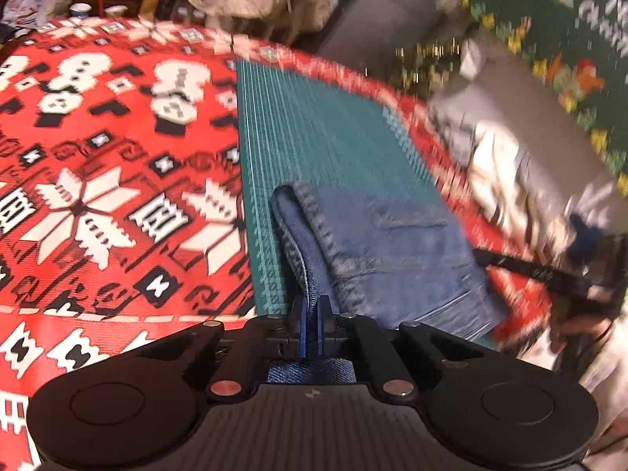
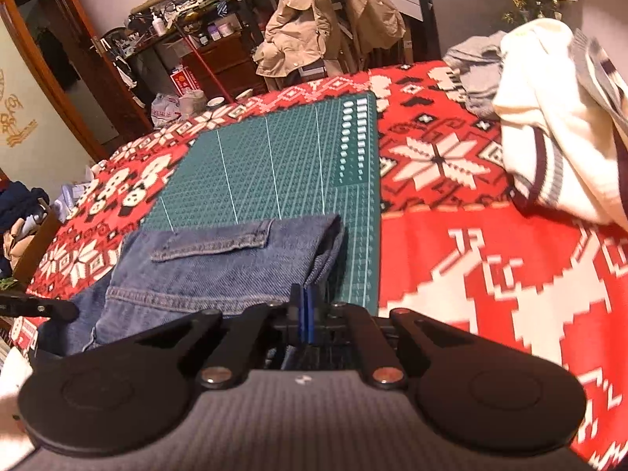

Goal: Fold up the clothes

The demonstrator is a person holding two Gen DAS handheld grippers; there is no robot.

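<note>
The blue jeans (image 2: 219, 271) lay folded low in the frame on the green mat (image 2: 274, 165), over the red patterned counter (image 2: 490, 274). The left gripper (image 1: 312, 306) and the right gripper (image 2: 308, 298) each had their jaws pinched tight on a near edge of the jeans, likely to lift both corners together for the next fold, while more clothes (image 2: 549, 117) waited at the upper right
</note>
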